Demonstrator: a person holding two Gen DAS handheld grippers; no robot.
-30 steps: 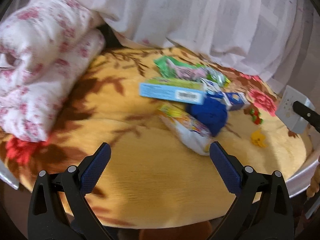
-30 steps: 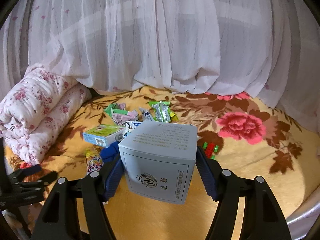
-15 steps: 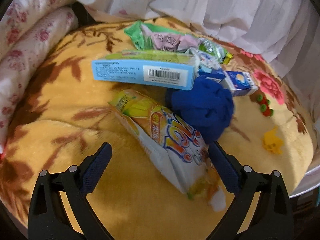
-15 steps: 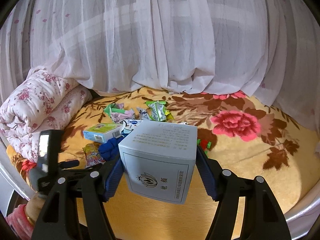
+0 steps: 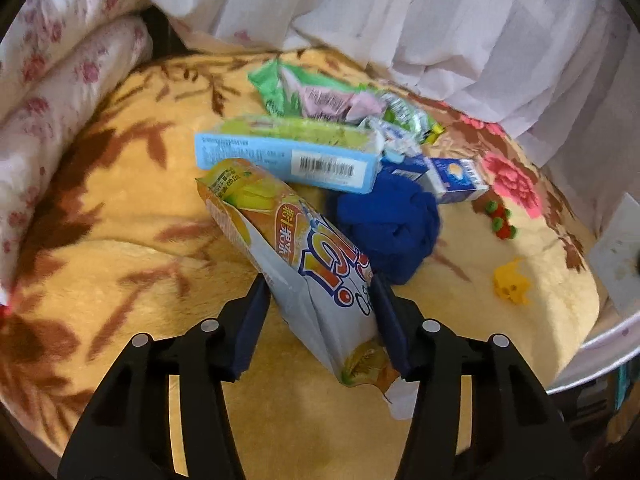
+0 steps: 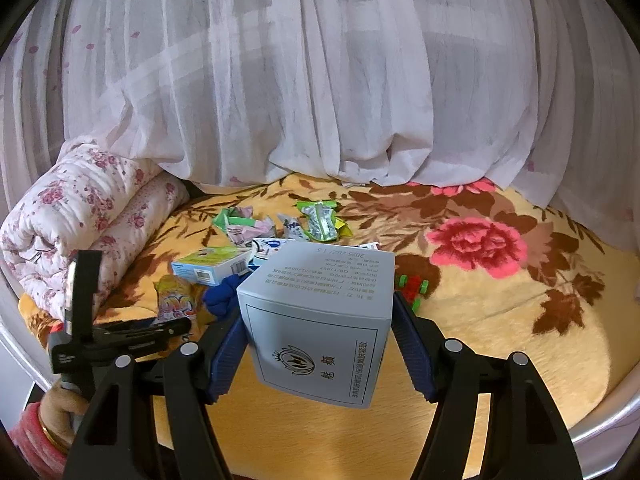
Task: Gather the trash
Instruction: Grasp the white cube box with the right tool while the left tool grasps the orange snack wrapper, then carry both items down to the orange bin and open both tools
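My left gripper (image 5: 318, 288) is closed on an orange and silver snack bag (image 5: 296, 248) that lies on the yellow floral blanket (image 5: 120, 240). Behind the bag lie a light blue and green carton (image 5: 288, 152), a blue cloth ball (image 5: 388, 224), a small blue box (image 5: 456, 180) and green and pink wrappers (image 5: 316, 96). My right gripper (image 6: 320, 312) is shut on a pale blue box (image 6: 320, 320) and holds it above the blanket. The left gripper also shows in the right wrist view (image 6: 120, 336), at the snack bag (image 6: 176, 300).
A rolled floral quilt (image 6: 80, 232) lies at the left. A white curtain (image 6: 320, 80) hangs behind the bed. Green and red toy bricks (image 5: 500, 220) and a yellow toy (image 5: 512, 284) lie at the right. The bed's pale rim (image 6: 600, 428) runs along the right front.
My left gripper moved forward over the snack bag and closed on it. My right gripper kept hold of the pale blue box and barely moved.
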